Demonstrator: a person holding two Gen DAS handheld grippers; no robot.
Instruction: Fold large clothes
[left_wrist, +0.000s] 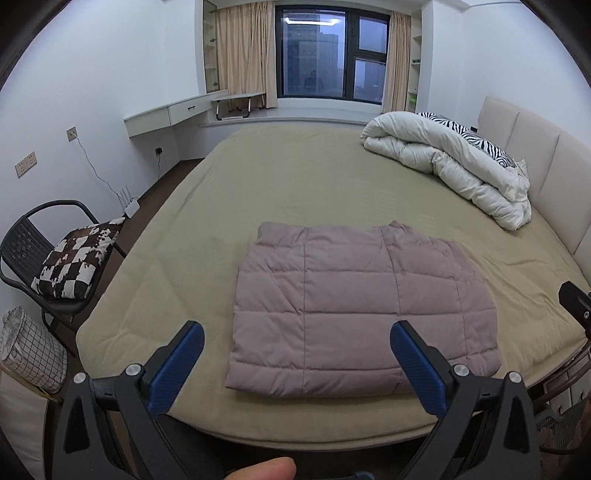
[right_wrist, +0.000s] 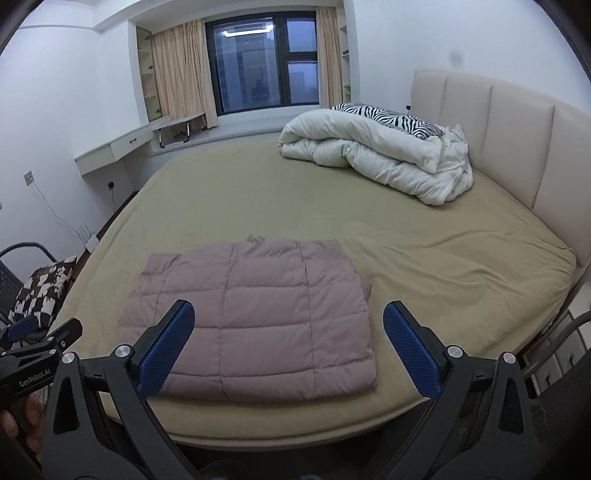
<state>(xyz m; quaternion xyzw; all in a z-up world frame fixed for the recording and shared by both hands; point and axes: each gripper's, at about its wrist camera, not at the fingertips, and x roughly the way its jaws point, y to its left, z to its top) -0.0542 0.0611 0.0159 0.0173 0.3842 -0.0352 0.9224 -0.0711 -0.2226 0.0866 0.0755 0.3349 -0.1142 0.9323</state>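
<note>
A mauve quilted jacket (left_wrist: 351, 310) lies folded into a neat rectangle on the olive bed sheet (left_wrist: 295, 177), near the bed's front edge. It also shows in the right wrist view (right_wrist: 258, 314). My left gripper (left_wrist: 297, 332) is open and empty, held above the front edge of the bed just short of the jacket. My right gripper (right_wrist: 288, 314) is open and empty too, over the jacket's near right part. Part of the right gripper (left_wrist: 576, 302) shows at the right edge of the left wrist view.
A rolled white duvet (left_wrist: 454, 162) with a zebra pillow (left_wrist: 476, 138) lies by the padded headboard (left_wrist: 546, 147). A black chair with a patterned cushion (left_wrist: 77, 258) and a checked laundry basket (left_wrist: 29, 350) stand left of the bed. A wall desk (left_wrist: 166, 114) is by the window.
</note>
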